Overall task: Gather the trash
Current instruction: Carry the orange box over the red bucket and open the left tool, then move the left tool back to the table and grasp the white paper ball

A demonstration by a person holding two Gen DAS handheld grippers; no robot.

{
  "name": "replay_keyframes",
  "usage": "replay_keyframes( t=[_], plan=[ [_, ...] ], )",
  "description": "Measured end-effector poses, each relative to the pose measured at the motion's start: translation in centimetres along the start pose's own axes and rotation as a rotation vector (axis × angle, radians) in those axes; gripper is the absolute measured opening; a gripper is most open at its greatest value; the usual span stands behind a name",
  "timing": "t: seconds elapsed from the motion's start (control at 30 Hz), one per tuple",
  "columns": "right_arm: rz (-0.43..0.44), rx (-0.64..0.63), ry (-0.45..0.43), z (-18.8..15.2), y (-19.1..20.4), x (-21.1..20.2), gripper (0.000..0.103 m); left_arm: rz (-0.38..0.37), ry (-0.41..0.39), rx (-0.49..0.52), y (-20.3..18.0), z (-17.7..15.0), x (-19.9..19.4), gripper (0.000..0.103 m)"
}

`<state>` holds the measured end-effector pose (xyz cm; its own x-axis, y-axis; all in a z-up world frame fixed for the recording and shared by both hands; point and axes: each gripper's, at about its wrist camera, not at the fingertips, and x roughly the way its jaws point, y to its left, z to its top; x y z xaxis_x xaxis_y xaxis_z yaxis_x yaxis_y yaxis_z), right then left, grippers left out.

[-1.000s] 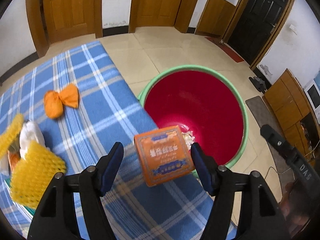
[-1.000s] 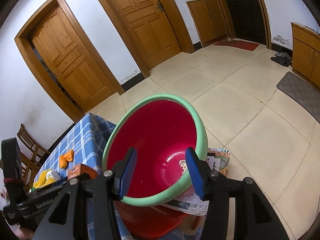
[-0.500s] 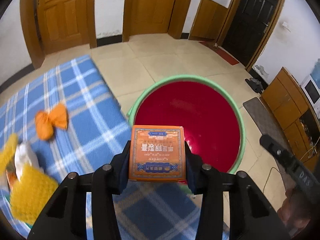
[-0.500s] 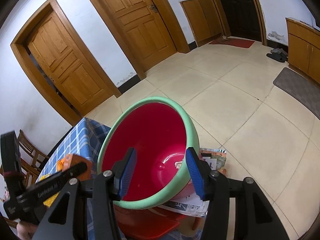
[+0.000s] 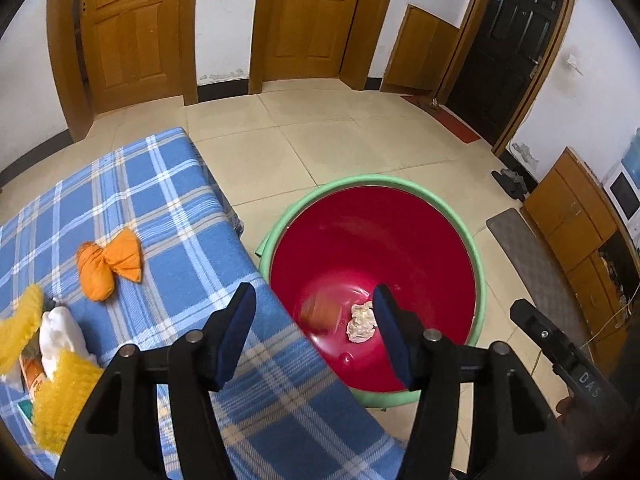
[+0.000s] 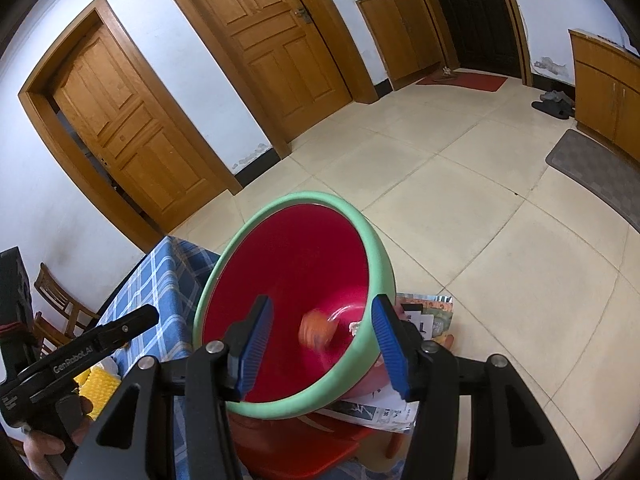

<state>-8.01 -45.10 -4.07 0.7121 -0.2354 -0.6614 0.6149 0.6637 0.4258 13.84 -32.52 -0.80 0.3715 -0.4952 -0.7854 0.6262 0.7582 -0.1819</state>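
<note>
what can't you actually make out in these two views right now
- Orange box inside the red basin: motion-blurred in both wrist views, so its print is unreadable.
- Pile by the yellow foam net: cut off by the left wrist view's edge and hidden behind the left tongs.
- Papers beside the basin: mostly covered by the basin's green rim and the right tongs in the right wrist view.

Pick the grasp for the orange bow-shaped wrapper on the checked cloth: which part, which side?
Grip the orange wrapper at its pinched waist, coming from above with the jaws across the narrow middle. It lies flat on the blue checked cloth, bulging on one side and fanned on the other, so the waist looks the slimmest and firmest part. The cloth around it is bare, so a top approach seems unobstructed.
</note>
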Motion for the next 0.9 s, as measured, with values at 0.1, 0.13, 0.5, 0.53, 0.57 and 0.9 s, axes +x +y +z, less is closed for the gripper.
replay_keyframes(
  t=[0.1,0.13,0.5,0.53,0.57,0.9],
  plan=[
    [0.010,-0.007,0.000,-0.1,0.4,-0.3,0.056,0.000,-0.003,-0.017,0.4,-0.4,-0.8,0.061],
    [0.015,-0.011,0.001,-0.1,0.6,-0.4,0.057,0.002,-0.004,-0.022,0.6,-0.6,-1.1,0.061],
    [0.095,-0.080,0.032,-1.5,4.5,-1.6,0.061,0.068,-0.028,-0.091,3.4,-2.9,-5.7,0.066],
    [0.101,-0.087,0.035,-1.6,4.9,-1.7,0.061,0.077,-0.034,-0.101,3.8,-3.2,-6.3,0.067],
    [0.107,-0.094,0.037,-1.7,5.2,-1.8,0.061,0.087,-0.039,-0.110,4.2,-3.6,-6.8,0.067],
    [0.161,-0.157,0.074,-3.7,8.9,-2.4,0.068,0.176,-0.068,-0.201,8.8,-7.3,-11.1,0.070]
  ],
)
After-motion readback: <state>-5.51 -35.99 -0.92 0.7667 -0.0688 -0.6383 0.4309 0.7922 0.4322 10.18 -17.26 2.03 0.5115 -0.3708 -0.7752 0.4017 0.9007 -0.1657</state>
